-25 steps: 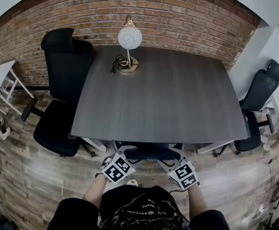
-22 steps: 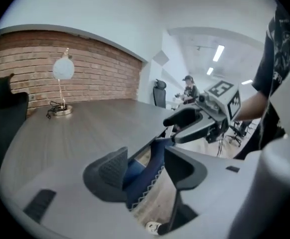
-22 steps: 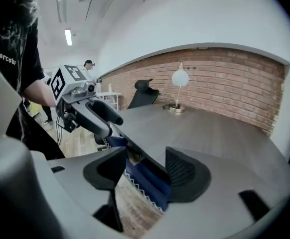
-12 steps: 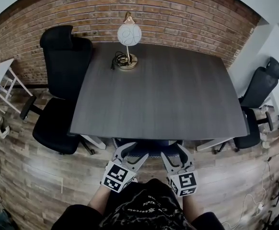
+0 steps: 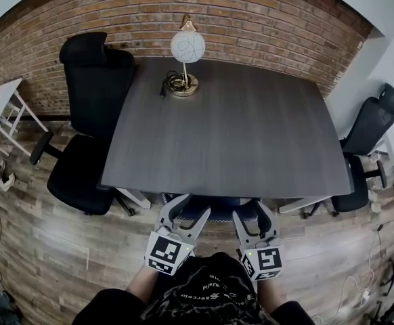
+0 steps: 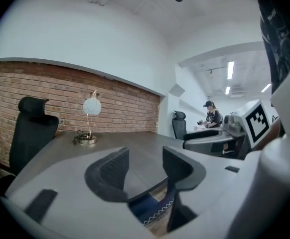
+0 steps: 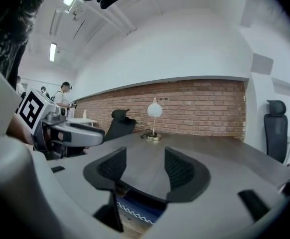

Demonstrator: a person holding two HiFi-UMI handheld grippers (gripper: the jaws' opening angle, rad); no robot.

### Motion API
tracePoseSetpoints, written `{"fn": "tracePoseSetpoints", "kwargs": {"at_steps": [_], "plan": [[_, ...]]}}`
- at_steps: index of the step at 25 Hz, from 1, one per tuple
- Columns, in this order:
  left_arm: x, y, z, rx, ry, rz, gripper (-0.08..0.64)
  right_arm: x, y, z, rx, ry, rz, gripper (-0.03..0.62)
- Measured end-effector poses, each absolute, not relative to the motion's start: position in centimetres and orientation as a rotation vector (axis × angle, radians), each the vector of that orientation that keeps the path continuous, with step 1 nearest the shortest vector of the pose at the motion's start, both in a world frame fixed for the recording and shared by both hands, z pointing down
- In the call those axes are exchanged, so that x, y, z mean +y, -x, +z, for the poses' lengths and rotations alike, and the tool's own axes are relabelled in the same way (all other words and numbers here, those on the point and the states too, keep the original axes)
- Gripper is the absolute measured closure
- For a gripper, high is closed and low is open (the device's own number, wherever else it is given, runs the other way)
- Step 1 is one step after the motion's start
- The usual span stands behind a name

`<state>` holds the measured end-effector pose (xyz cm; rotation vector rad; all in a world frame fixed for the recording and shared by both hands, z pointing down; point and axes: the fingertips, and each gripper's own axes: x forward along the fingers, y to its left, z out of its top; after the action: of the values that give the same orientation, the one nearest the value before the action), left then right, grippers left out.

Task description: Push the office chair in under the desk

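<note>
Left gripper (image 5: pixel 191 209): jaws apart, just eased slightly closer, nothing between them. Right gripper (image 5: pixel 252 212): jaws apart, empty. Both hover just short of the desk's near edge, clear of the office chair (image 5: pixel 216 207), which sits tucked under the desk (image 5: pixel 224 134), only a blue strip showing. Risk: it may roll back out; a further shove could ram the desk frame. Count: two grippers, one desk, three chairs including left black chair (image 5: pixel 89 107) and right black chair (image 5: pixel 367 131), one far lamp (image 5: pixel 187 49).
</note>
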<state>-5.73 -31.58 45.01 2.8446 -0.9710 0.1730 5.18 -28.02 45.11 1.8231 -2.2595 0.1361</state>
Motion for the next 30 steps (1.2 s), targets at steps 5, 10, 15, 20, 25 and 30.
{"fn": "tracePoseSetpoints", "kwargs": {"at_steps": [5,10,15,20,25,30], "plan": [[-31.7,6.3,44.1,-1.008,-2.841,0.124,0.479,-28.5,-4.1,44.9,-2.293,-1.779,0.115,0.383],[-31.6,6.4,42.6,-1.040,-2.851,0.069,0.534,-28.4,-4.0,44.3,-2.303,-1.805,0.120,0.481],[-30.8,5.4,42.6,-1.028,-2.919,0.142,0.552,-28.0,-4.1,44.7,-2.262,-1.784,0.083,0.572],[-30.0,5.0,42.5,-0.992,-2.914,0.115,0.554,-27.4,-4.0,44.5,-2.257,-1.789,0.075,0.588],[-29.8,4.5,42.0,-0.979,-2.912,0.100,0.554,-27.2,-4.4,44.2,-2.256,-1.810,0.057,0.589],[-29.4,4.7,41.9,-0.991,-2.925,0.111,0.554,-27.0,-4.1,44.0,-2.257,-1.813,0.044,0.589]]}}
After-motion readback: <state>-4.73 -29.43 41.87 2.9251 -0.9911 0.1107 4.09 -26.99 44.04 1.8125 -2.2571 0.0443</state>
